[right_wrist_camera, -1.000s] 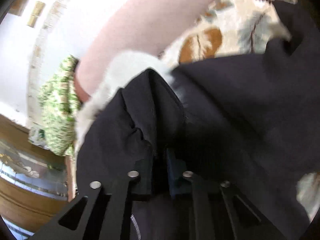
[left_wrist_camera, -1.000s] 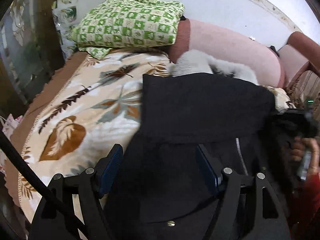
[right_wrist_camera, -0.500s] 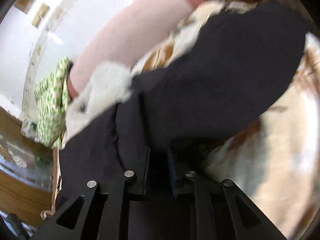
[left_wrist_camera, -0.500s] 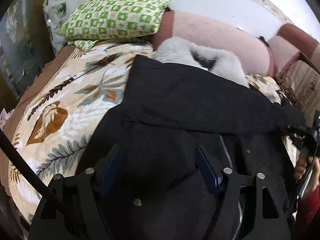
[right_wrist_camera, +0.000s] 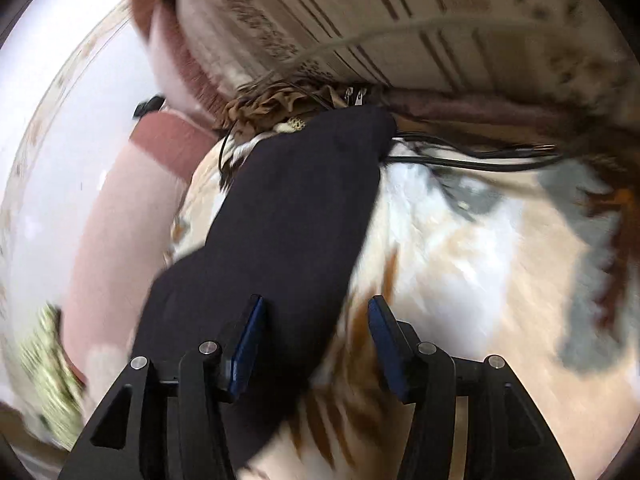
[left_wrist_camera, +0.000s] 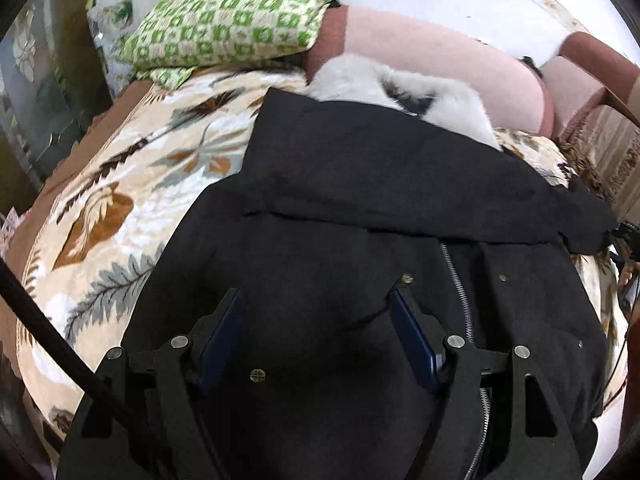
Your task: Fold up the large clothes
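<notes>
A large black coat (left_wrist_camera: 360,208) with a white fur collar (left_wrist_camera: 404,96) and a silver zipper (left_wrist_camera: 456,280) lies spread on a leaf-patterned blanket (left_wrist_camera: 120,208). One sleeve is folded across its chest. My left gripper (left_wrist_camera: 316,300) is open and empty just above the coat's front. In the right wrist view my right gripper (right_wrist_camera: 316,308) is open and empty over the edge of a black sleeve (right_wrist_camera: 292,208), which lies stretched out on the blanket (right_wrist_camera: 480,264).
A folded green checkered quilt (left_wrist_camera: 228,16) sits at the bed's far left. A pink bolster (left_wrist_camera: 432,68) runs along the wall. Black cables (right_wrist_camera: 472,156) lie by the sleeve's end, under a striped cushion (right_wrist_camera: 400,20).
My right gripper has let go of the sleeve and opened; the sleeve now lies flat out to the right. My left gripper stayed open over the coat.
</notes>
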A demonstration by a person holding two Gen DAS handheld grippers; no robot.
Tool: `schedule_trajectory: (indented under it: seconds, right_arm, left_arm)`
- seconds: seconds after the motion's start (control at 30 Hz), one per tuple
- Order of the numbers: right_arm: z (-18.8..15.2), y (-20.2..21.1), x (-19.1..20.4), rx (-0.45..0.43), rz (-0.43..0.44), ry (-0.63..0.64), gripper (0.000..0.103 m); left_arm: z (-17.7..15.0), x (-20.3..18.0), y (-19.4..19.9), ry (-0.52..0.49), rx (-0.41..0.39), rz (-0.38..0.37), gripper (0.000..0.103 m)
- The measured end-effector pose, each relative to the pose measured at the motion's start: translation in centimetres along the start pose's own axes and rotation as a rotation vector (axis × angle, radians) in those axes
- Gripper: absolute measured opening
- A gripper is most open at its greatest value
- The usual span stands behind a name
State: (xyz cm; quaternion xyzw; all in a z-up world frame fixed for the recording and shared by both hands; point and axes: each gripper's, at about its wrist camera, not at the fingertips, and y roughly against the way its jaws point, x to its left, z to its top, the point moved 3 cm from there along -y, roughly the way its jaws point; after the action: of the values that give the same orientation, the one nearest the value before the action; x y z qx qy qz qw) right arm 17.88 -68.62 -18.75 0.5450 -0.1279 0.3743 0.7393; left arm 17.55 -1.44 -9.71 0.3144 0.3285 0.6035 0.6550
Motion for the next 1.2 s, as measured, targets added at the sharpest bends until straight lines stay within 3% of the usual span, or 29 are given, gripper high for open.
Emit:
schedule_trajectory:
  seconds: [0.07, 0.1, 0.23, 0.33, 0.47, 0.6, 0.77, 0.9, 0.93, 1.0, 1.1, 1.17, 1.2]
  right_arm:
    - [1.0, -1.6, 0.8, 0.008, -0.006, -0.016, 0.053]
    - [1.3, -2.2, 1.3, 0.014, -0.027, -0.006, 0.033]
    - [1.6, -0.5, 4.1, -0.030, -0.127, 0.175, 0.006]
    - [0.4, 3.7, 9.4, -0.097, -0.079, 0.342, 0.005]
    - [-3.7, 9.5, 18.8, -0.166, 0.025, 0.565, 0.004]
    - [-11.7, 13.5, 28.6, -0.144, 0.198, 0.785, 0.004]
    - [-28.2, 13.6, 37.4, 0.027, 0.388, 1.073, 0.004]
    - [-41.7, 10.2, 39.1, 0.200, 0.420, 1.261, 0.004]
    - [-45.1, 8.7, 38.8, 0.256, 0.398, 1.316, 0.009]
    - [-49.7, 5.9, 37.8, 0.357, 0.377, 1.378, 0.009]
    - [-53.1, 4.8, 35.6, 0.410, 0.329, 1.432, 0.011]
    - [-52.6, 6.4, 34.4, 0.419, 0.375, 1.433, 0.026]
    - [-52.0, 7.3, 34.0, 0.415, 0.393, 1.421, 0.041]
  left_arm:
    - [0.0, 0.6, -0.3, 0.025, 0.009, 0.005, 0.073]
    - [0.0, 0.9, -0.5, 0.037, 0.013, 0.005, 0.073]
    - [-0.2, 2.1, -0.5, 0.072, 0.008, -0.009, 0.073]
    - [-0.5, 3.0, -0.2, 0.090, -0.009, -0.010, 0.073]
    - [-1.0, 4.5, 0.9, 0.133, -0.032, -0.036, 0.073]
    - [-1.6, 6.5, 2.8, 0.165, -0.077, -0.019, 0.073]
    - [-2.3, 10.4, 5.1, 0.232, -0.130, 0.015, 0.073]
    - [-2.5, 13.7, 6.4, 0.294, -0.152, 0.029, 0.073]
    - [-2.6, 14.2, 6.6, 0.306, -0.154, 0.029, 0.073]
    - [-2.4, 15.4, 6.8, 0.321, -0.146, 0.028, 0.074]
    - [-1.7, 16.1, 6.7, 0.315, -0.140, 0.020, 0.074]
    - [-0.9, 15.9, 6.5, 0.302, -0.139, 0.006, 0.075]
    - [-0.2, 15.6, 6.3, 0.289, -0.136, -0.006, 0.076]
